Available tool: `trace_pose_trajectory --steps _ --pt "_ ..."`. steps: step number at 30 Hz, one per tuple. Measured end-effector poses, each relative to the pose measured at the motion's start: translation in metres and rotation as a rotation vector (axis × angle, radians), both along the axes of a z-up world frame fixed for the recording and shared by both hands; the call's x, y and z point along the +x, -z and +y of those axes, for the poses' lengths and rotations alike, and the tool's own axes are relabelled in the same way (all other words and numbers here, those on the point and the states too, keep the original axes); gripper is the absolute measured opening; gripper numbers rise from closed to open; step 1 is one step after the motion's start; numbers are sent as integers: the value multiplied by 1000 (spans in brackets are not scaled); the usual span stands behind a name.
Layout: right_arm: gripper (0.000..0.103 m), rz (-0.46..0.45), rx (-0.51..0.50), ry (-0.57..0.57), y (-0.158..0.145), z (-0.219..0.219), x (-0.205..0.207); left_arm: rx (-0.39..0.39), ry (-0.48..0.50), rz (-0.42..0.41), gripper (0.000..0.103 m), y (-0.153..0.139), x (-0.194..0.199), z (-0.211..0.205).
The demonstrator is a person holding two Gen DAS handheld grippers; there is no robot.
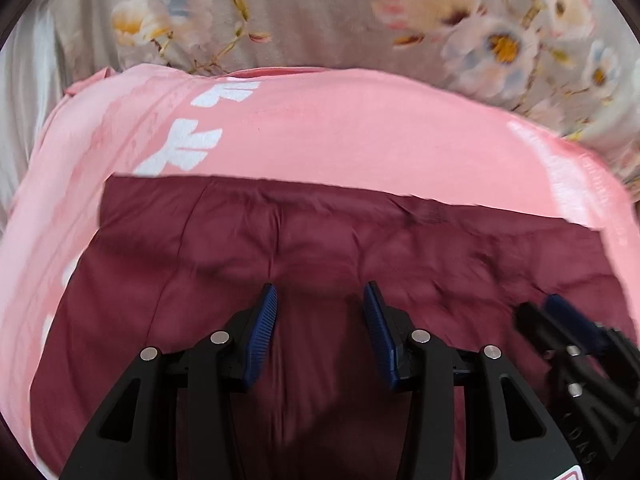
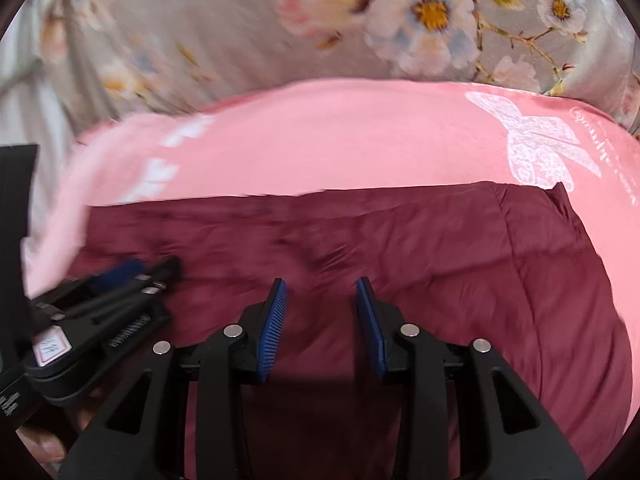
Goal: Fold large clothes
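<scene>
A dark maroon garment (image 1: 320, 232) (image 2: 440, 248) lies folded flat on top of a pink garment (image 1: 340, 136) (image 2: 340, 136) that has white prints, among them a lacy butterfly (image 2: 536, 148). My left gripper (image 1: 320, 288) hovers low over the maroon cloth's near part, open, with only the flat cloth showing between its blue pads. My right gripper (image 2: 321, 281) is just to its right over the same cloth, also open, gripping nothing. Each gripper appears at the edge of the other's view: the right gripper (image 1: 536, 312) and the left gripper (image 2: 160, 266).
Both garments rest on a grey floral bedsheet (image 1: 320, 12) (image 2: 200, 40) that stretches beyond them. Pale white fabric (image 1: 24, 80) lies at the far left. Part of a person's hand (image 2: 40, 440) shows at the lower left behind the left gripper.
</scene>
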State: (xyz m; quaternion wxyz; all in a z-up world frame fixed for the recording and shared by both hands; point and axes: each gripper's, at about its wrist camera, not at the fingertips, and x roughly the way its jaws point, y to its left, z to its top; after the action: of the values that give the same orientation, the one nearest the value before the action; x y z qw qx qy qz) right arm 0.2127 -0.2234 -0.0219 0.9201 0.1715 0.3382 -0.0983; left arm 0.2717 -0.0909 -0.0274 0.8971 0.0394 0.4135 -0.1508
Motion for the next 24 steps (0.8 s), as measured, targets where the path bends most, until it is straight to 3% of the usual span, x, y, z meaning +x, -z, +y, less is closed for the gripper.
trace_pose_trajectory --steps 8,24 --pt "35 39 -27 -26 27 32 -10 65 -12 -36 44 21 -35 5" --pt "34 32 -13 -17 39 32 -12 76 -28 -69 44 33 -38 4"
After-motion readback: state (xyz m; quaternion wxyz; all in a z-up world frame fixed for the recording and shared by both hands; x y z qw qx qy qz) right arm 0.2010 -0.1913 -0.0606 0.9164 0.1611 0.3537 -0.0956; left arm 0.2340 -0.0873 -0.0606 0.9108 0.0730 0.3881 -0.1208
